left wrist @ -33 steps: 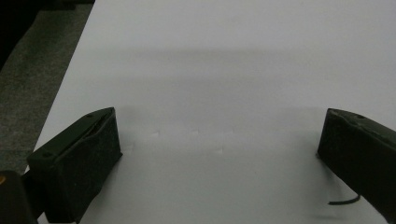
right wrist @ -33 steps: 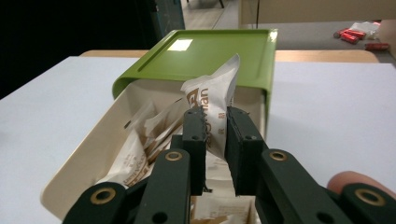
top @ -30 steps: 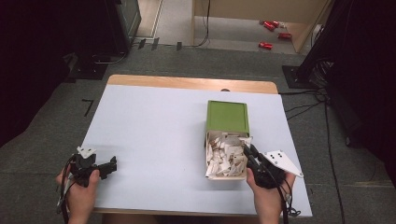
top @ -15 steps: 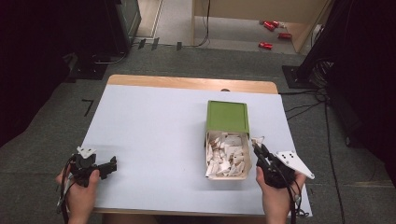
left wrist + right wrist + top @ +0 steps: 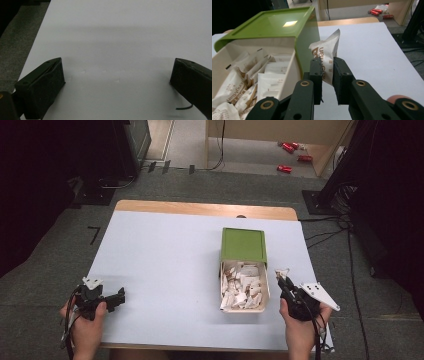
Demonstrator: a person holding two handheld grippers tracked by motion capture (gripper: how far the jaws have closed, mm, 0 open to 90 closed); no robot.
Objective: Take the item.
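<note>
1. A grey carpeted floor (image 5: 200, 185) surrounds a rectangular counter with a pale blue-white top (image 5: 165, 270) and a wooden strip along its far edge; black cables trail over the floor off the counter's right edge, and small red objects (image 5: 292, 156) lie on the floor well beyond the far edge.
2. A long cream box filled with small white paper sachets (image 5: 243, 290) sits on the right half of the counter, running from the middle toward the near edge. Its flat green plastic lid (image 5: 244, 245) covers the far part, so the near part stands uncovered and the sachets show.
3. The right gripper (image 5: 281, 279) is held just beside the box's right wall, close to the near right corner of the counter.
4. In the right gripper view its jaws are closed on one white paper sachet with brown print (image 5: 325, 61), pinched at its lower part; the sachet stands upright above the jaws, outside the box, next to the green lid's side.
5. The left gripper (image 5: 120, 296) rests near the near left corner of the counter, well apart from the box.
6. In the left gripper view its jaws stand wide apart over bare counter, with nothing between them.
</note>
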